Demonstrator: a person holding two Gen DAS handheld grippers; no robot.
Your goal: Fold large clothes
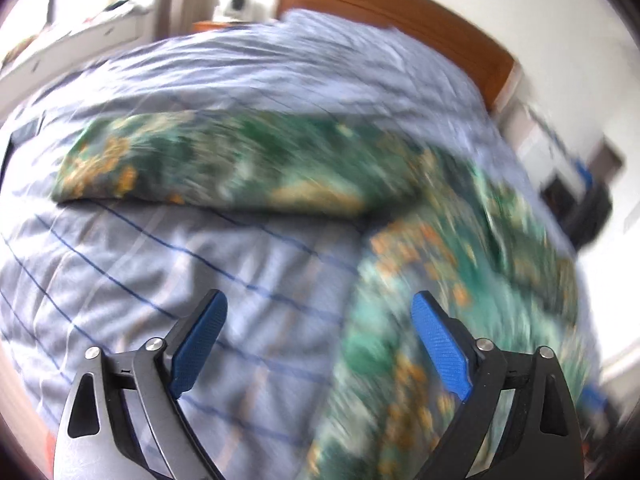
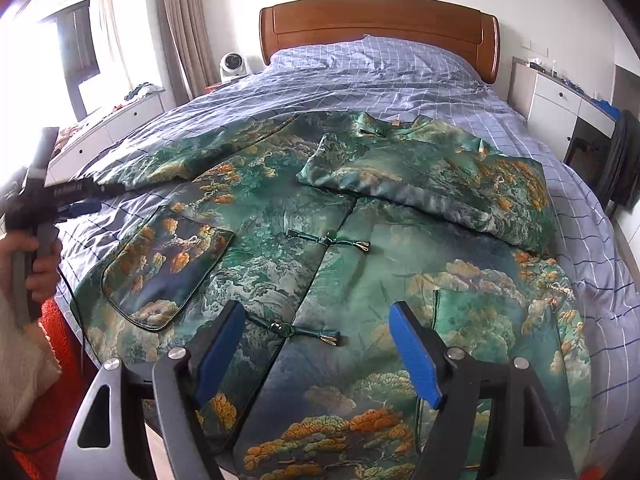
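The left wrist view is motion-blurred: ahead of the claw, the green jacket's (image 1: 248,164) pattern smears beyond reading.

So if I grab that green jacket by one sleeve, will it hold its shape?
Probably not. The green jacket lies flat with soft creases, so it should droop. Its sheen suggests slippery fabric. The right sleeve, folded across the chest, may slide off.

Glossy brocade jacket (image 2: 320,216), matt cotton duvet (image 2: 400,76), polished wooden headboard (image 2: 380,20)
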